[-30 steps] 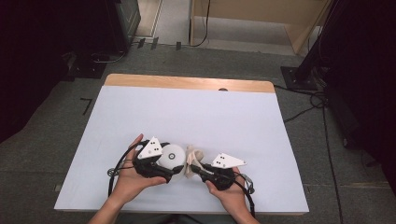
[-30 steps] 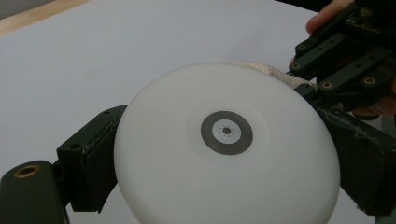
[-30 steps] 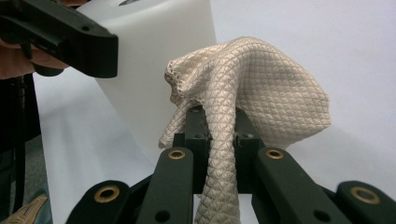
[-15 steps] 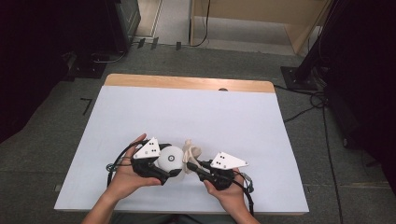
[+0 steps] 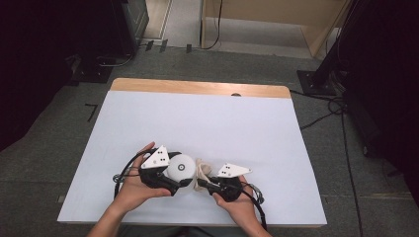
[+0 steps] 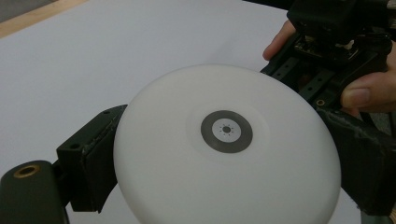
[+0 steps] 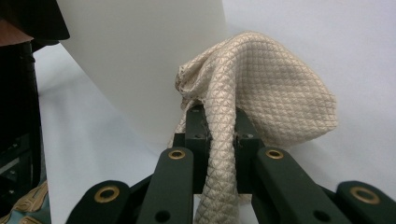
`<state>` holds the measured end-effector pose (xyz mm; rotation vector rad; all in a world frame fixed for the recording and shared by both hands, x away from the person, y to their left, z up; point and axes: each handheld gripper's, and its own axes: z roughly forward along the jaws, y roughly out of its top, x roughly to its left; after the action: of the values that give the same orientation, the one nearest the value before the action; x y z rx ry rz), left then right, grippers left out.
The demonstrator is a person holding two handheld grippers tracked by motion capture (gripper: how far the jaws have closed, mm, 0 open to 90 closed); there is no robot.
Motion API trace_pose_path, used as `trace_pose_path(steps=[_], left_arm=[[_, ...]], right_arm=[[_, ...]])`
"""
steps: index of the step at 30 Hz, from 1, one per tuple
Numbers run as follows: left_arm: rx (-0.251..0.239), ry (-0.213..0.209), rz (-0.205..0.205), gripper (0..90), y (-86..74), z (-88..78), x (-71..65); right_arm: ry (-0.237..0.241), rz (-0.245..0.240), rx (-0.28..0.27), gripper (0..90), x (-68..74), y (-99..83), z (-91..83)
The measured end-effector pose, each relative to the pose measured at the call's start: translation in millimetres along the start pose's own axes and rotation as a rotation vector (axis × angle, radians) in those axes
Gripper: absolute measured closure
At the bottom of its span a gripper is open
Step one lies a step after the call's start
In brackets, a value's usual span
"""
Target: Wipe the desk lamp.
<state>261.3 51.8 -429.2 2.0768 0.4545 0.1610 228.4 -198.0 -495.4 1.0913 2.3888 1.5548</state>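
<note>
Wiping set, lower middle of the high view, near the front edge of the white bench (image 5: pixel 207 118).

Item 1: white plate (image 6: pixel 226 149), round, smooth, with a small grey ring mark at its centre. Clamped rim to rim between the jaws of the left hand-held gripper (image 5: pixel 170 178) and held tilted. Judged rigid, light, probably plastic or ceramic; the glossy face looks slippery, so the rim is the sound place to take hold, as now. Likely to chip or crack if dropped on the bench.

Item 2: beige quilted cloth (image 7: pixel 254 93), soft, bunched into a loose pad. Pinched in a fold by the clenched right hand-held gripper (image 7: pixel 219 140), pad touching the plate's face. Judged light, limp, grippy; any gathered fold serves as a hold, though a thin pinch could slip free under rubbing pressure.
</note>
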Motion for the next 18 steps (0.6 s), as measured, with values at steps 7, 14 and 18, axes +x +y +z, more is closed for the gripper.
trace_pose_path(steps=[7,14,18], left_arm=[[-0.003,-0.001,-0.003,8.2,-0.5,0.0,0.1],[-0.013,-0.005,-0.010,8.1,-1.7,0.5,0.6],[-0.015,-0.006,-0.012,8.0,-1.9,0.7,0.5]], right_arm=[[-0.010,-0.021,-0.029,81.8,3.8,3.4,-4.3],[-0.010,-0.093,-0.168,81.7,18.0,27.5,-27.6],[-0.004,-0.080,-0.146,81.7,15.0,24.6,-24.0]])
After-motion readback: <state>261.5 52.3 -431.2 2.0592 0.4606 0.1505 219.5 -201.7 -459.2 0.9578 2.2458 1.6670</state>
